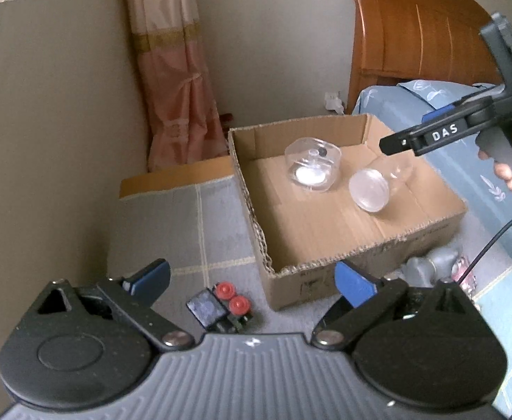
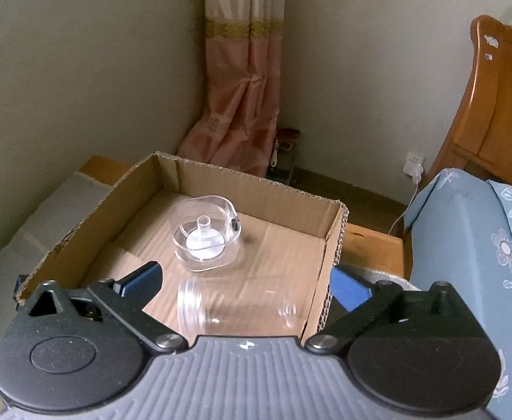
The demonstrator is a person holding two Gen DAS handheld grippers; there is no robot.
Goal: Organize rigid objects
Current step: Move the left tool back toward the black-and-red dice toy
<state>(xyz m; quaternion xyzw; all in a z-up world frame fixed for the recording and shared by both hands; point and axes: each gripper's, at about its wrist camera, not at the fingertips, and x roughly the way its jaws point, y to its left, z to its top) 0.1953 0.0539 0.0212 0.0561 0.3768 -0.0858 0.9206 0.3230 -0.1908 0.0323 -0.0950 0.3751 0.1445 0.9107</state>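
Observation:
An open cardboard box [image 1: 329,262] [image 2: 336,241] stands on the grey mat. Inside it a clear plastic dispenser [image 1: 313,164] [image 2: 205,234] sits upright, and a clear plastic jar [image 1: 369,190] [image 2: 235,306] lies on its side. A small black device with two red caps [image 1: 221,306] lies on the mat just left of the box front. My left gripper [image 1: 252,276] is open and empty, above that device and the box's near corner. My right gripper [image 2: 245,281] is open and empty, hovering over the lying jar; it also shows in the left wrist view [image 1: 392,143], above the box's right side.
A grey object [image 1: 434,266] lies on the mat right of the box. A bed with a blue floral cover [image 2: 472,245] and a wooden headboard [image 1: 413,24] stands on the right. A pink curtain [image 2: 242,105] hangs in the corner. Walls close in on the left.

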